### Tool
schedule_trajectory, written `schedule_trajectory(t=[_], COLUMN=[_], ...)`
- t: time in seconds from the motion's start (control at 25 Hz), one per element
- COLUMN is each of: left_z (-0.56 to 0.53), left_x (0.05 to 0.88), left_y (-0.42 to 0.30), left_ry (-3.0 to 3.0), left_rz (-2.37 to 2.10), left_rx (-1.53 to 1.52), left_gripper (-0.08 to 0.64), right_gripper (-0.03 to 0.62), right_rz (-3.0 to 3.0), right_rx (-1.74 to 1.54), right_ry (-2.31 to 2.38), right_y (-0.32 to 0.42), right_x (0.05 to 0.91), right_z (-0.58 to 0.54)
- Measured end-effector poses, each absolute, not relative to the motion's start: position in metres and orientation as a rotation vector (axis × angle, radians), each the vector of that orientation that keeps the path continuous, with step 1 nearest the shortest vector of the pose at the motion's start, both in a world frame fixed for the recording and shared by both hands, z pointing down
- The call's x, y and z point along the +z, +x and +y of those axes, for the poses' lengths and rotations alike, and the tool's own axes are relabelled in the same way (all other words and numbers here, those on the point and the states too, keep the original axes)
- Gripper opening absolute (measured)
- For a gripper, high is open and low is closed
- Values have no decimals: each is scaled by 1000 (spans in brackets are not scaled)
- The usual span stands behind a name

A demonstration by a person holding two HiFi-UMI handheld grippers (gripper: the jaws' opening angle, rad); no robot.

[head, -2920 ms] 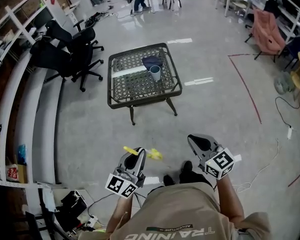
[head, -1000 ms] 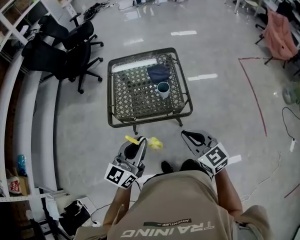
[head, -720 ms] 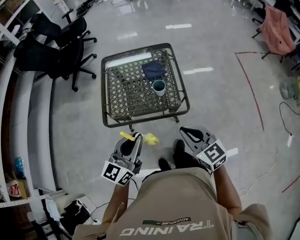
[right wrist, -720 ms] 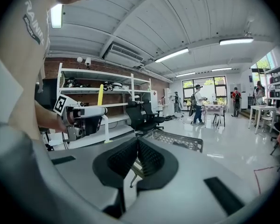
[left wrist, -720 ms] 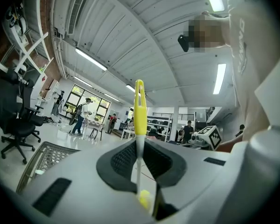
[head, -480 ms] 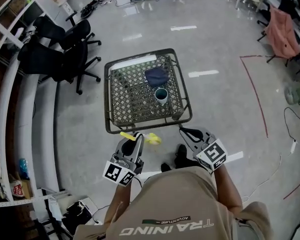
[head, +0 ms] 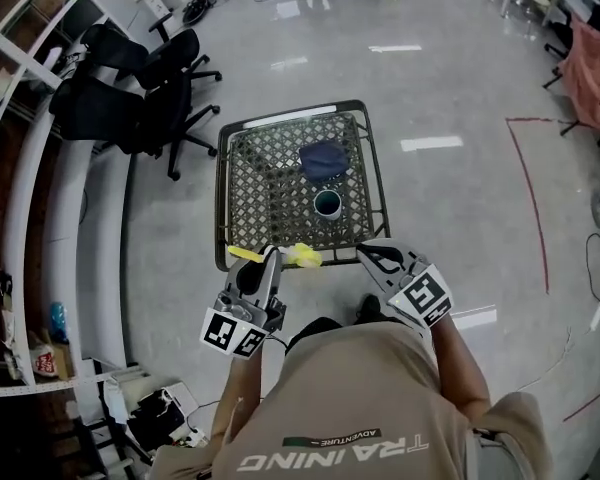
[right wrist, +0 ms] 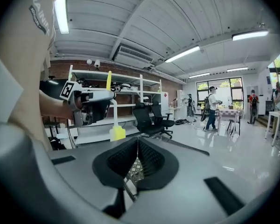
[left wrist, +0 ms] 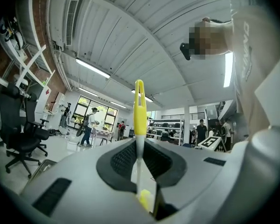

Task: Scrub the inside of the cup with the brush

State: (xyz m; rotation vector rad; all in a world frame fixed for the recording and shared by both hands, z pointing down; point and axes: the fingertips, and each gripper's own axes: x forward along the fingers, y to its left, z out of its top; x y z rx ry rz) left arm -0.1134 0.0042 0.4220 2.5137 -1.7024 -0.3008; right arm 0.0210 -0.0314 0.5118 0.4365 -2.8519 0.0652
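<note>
Person wears a tan short-sleeved shirt [head: 365, 403] with white "TRAINING" lettering across it and a small dark "ADVENTURE" strip beside it. Dark shoe [head: 369, 310] shows past the shirt hem. Left hand-held gripper [head: 271, 258]: light grey moulded shell, black ribbed pads [left wrist: 122, 158], left marker cube [head: 233, 333] with black-and-white squares at the rear. Right hand-held gripper [head: 363, 253]: same grey shell, black-lined jaw recess, right marker cube [head: 423, 299], dark rectangular slots [right wrist: 218, 189] on the shell top.

Pale cup [head: 327, 204] upright on lattice table [head: 221, 198], yellow brush [head: 304, 256] clamped crosswise in left tool [head: 271, 256]
</note>
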Motion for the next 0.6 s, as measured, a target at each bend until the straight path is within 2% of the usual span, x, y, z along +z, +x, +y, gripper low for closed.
schedule_trajectory(t=[0.6], left_z=[-44], left_x=[447], left_y=[-181], left_ry=[2474], left_rz=[-1666], left_rx=[-295], left_gripper=[43], right_gripper=[18], right_rz=[-2798], right_rx=[66], right_ry=[452], right_y=[-43], right_x=[523], right_z=[-86])
